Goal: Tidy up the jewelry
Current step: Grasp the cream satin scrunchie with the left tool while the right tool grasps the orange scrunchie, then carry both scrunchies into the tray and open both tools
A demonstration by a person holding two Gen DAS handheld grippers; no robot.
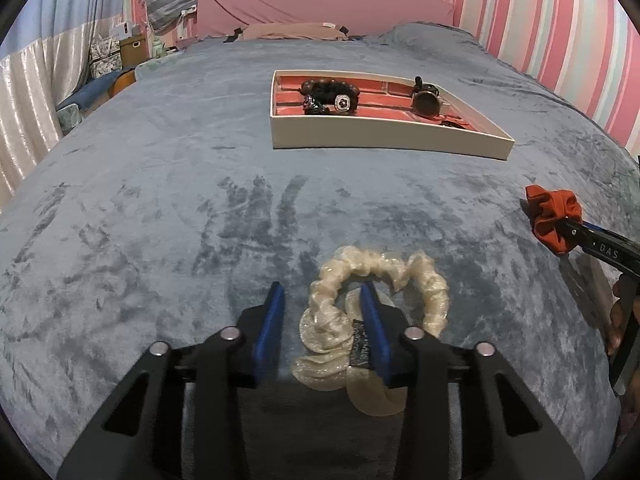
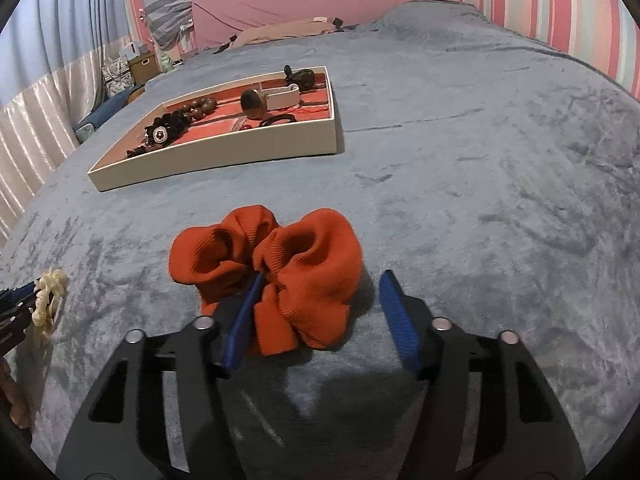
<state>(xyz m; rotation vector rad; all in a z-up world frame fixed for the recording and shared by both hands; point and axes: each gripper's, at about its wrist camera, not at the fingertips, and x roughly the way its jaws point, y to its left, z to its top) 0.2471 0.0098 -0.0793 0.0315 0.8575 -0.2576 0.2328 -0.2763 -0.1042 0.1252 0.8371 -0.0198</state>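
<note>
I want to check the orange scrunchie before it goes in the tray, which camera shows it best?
The right wrist view: the orange scrunchie fills the centre, lying on the blanket with the open right tongs around part of it. The left wrist view shows it only small, at the right edge.

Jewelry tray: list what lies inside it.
Inside the tray: a brown bead bracelet, a round-faced watch on a white strap, a black hair tie, and dark pieces at both ends. The near wall hides part of the red lining.
</note>
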